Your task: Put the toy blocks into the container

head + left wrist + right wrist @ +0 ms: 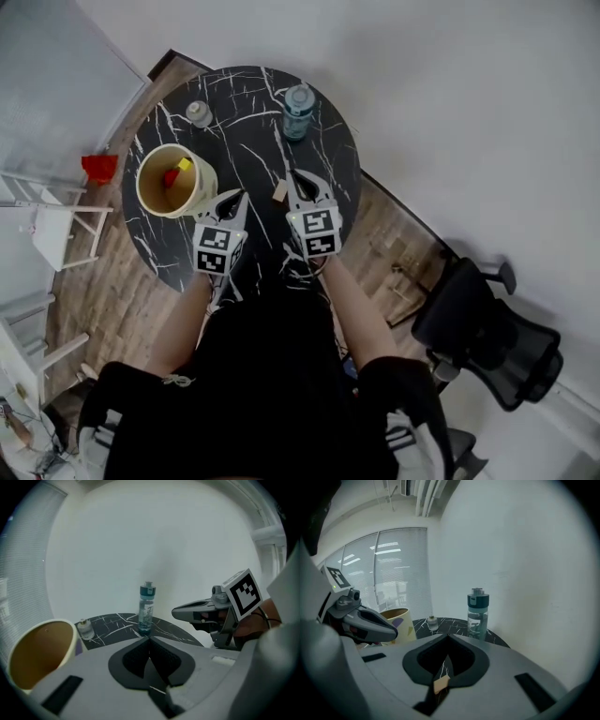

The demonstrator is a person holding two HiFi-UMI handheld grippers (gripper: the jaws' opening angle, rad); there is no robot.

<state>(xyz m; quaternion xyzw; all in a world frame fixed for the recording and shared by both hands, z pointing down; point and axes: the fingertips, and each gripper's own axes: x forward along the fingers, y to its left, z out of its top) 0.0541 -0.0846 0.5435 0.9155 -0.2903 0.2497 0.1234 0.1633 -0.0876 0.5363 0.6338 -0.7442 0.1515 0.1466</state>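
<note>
A cream container [176,180] stands at the left of the round black marble table [328,155]; a red and a yellow block lie inside it. A small tan block [279,191] lies on the table between my two grippers, and shows under the right jaws as the tan block [441,683]. My left gripper [239,195] is shut and empty, just right of the container [40,653]. My right gripper [292,176] is shut and empty, its tip just past the tan block. Each gripper sees the other: right gripper [201,612], left gripper [361,618].
A teal-capped water bottle [298,111] and a small jar [198,113] stand at the table's far side. On the floor are a red object [99,168] and white furniture [52,225] at left, and a black office chair [487,328] at right.
</note>
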